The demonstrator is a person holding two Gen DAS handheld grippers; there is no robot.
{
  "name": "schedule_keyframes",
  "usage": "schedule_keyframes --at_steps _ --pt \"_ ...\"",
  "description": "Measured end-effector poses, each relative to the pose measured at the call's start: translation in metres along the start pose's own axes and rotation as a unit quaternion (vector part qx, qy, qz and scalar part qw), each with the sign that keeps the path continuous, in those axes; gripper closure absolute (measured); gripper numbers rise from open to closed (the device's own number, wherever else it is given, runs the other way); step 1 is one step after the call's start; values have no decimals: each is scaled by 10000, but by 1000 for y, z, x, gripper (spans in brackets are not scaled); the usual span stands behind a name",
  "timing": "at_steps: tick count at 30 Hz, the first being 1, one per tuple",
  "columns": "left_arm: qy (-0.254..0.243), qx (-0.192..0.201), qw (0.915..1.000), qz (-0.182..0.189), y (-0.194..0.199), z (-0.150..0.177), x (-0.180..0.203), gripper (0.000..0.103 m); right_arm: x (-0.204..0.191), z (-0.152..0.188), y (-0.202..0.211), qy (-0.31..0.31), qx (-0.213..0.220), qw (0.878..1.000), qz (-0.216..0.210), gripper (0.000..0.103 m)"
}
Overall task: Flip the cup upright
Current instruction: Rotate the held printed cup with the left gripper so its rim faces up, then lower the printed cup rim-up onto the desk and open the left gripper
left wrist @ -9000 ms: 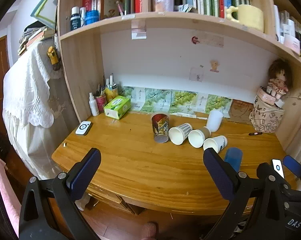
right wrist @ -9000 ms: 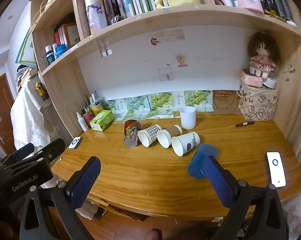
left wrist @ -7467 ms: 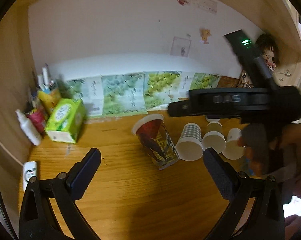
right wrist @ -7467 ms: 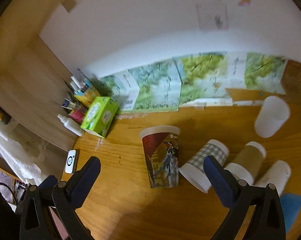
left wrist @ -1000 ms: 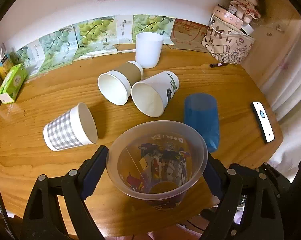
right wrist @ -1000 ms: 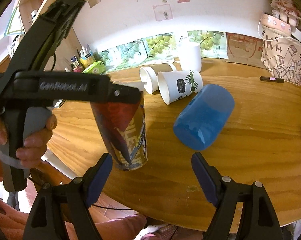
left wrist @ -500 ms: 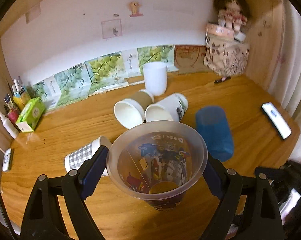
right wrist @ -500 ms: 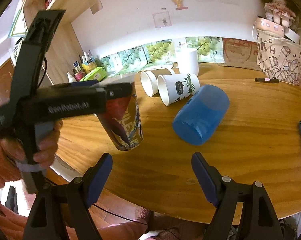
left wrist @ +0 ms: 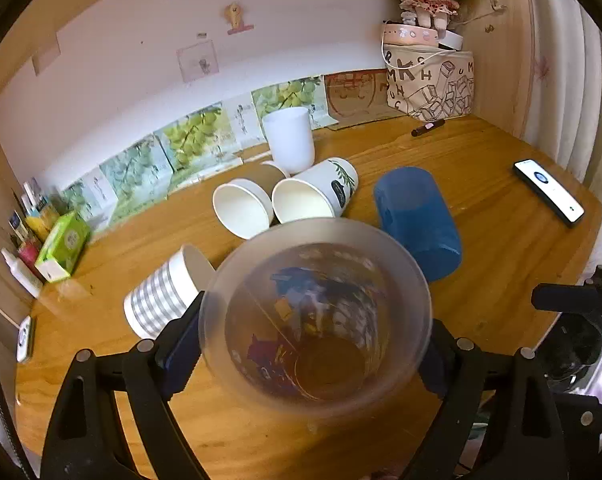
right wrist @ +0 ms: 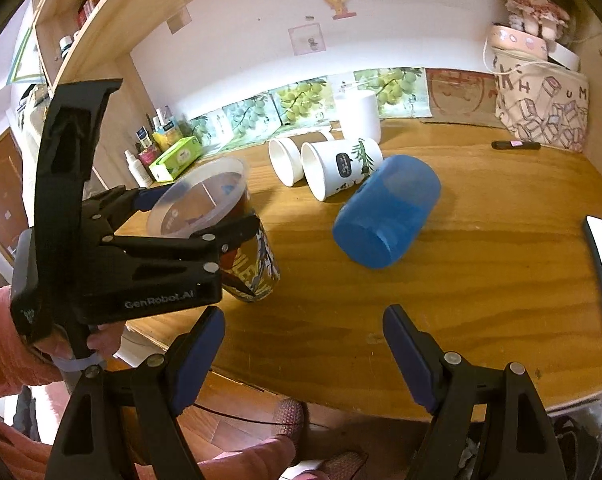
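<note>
My left gripper (left wrist: 315,344) is shut on a clear plastic cup with a red and blue print (left wrist: 317,320). The cup is mouth up and slightly tilted. In the right wrist view the same cup (right wrist: 221,224) sits low over the desk near the front left edge; whether its base touches the wood is unclear. My right gripper (right wrist: 303,344) is open and empty above the front edge of the desk. A blue cup (right wrist: 385,220) lies on its side just beyond it.
A checked paper cup (left wrist: 165,296), a brown cup (left wrist: 249,200) and a white leaf-print cup (left wrist: 313,196) lie on their sides. A white cup (left wrist: 289,140) stands inverted behind. A phone (left wrist: 549,192) lies at the right; a green tissue box (left wrist: 61,244) at the left.
My left gripper has lowered the printed cup toward the desk and tipped it slightly. The right gripper has stayed open and drawn back a little.
</note>
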State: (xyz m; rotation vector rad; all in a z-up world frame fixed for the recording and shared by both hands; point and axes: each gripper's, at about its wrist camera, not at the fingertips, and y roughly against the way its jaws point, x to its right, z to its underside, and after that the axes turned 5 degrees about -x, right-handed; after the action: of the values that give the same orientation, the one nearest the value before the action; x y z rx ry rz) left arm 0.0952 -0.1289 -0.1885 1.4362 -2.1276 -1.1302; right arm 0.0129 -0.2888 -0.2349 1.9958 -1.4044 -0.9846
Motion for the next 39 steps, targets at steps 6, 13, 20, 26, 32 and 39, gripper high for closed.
schedule_keyframes --at_steps 6,13,20,26,32,39 --pt "31 -137 9999 53 4 6 -3 8 0 7 2 -160 -11 9999 -44 21" --pt "140 -284 9995 -72 13 22 -10 6 -1 15 2 -197 -59 9998 69 21" --pt "669 -734 9950 74 31 44 -33 6 -6 21 3 -257 -143 9996 54 21" --pt "1477 -1183 9817 198 60 57 -59 6 -12 15 7 -524 -269 9982 64 21" --pt "1900 -1144 9751 86 93 41 -79 6 -31 -15 29 -568 -335 9978 123 21" --pt "2232 -671 9724 97 130 13 -100 6 -56 -51 66 -297 -316 9990 -110 21"
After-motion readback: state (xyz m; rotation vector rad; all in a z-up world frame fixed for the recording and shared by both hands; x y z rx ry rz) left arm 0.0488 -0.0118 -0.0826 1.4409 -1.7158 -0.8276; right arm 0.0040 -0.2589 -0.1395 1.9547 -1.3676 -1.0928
